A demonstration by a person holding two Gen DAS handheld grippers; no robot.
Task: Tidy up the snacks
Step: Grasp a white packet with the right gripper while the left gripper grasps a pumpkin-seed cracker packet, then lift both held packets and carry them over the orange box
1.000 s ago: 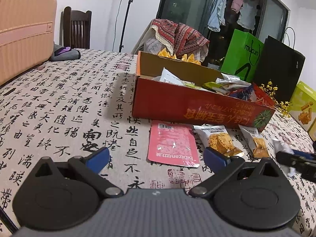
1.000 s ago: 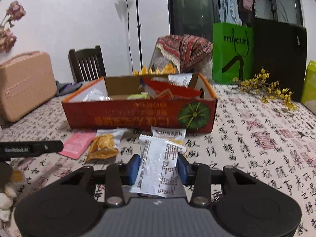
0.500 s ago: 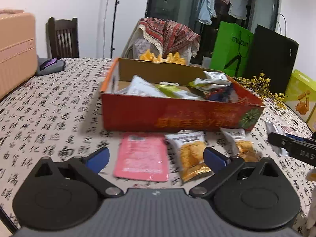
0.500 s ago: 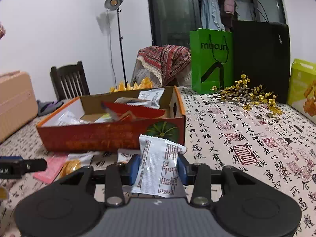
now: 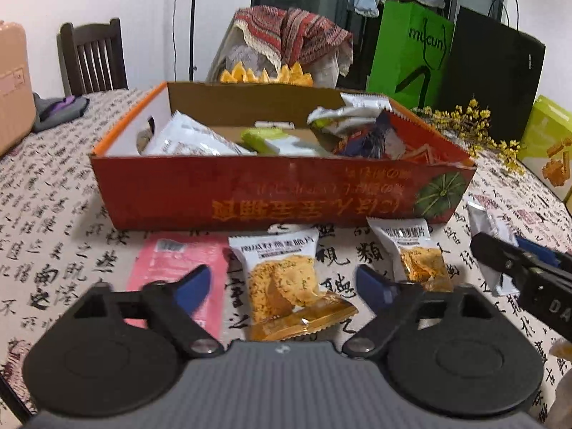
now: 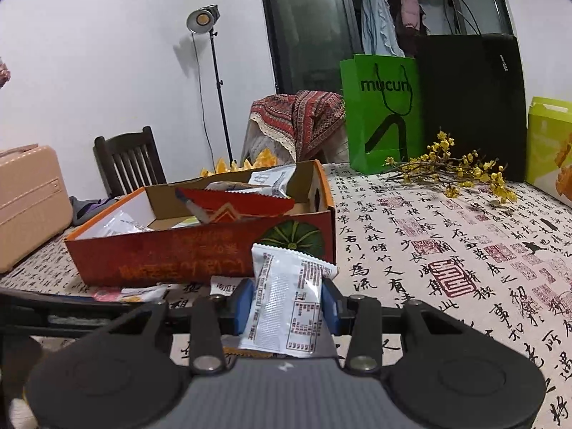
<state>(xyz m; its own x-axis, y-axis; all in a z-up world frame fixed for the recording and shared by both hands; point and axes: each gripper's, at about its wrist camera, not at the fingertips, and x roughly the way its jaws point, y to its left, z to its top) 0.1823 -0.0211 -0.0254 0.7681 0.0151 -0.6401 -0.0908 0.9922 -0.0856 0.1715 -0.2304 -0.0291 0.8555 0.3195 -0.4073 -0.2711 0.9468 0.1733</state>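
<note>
An open red snack box (image 5: 279,193) with several packets inside stands on the calligraphy tablecloth; it also shows in the right wrist view (image 6: 200,250). My left gripper (image 5: 282,286) is open, its blue fingertips either side of a cracker packet (image 5: 282,279) lying in front of the box. A pink packet (image 5: 168,264) lies to its left and a second cracker packet (image 5: 418,250) to its right. My right gripper (image 6: 286,304) is shut on a white snack packet (image 6: 286,304), held upright near the box's right front corner.
A green bag (image 6: 379,114), a black bag (image 6: 472,103) and yellow flowers (image 6: 454,168) stand at the back right. A yellow-green box (image 6: 550,146) is at far right. A pink suitcase (image 6: 28,200) and a chair (image 6: 128,161) are at left.
My left gripper has moved right and closer, from over the pink packet to around the cracker packet. My right gripper has lifted and shifted right with the white packet.
</note>
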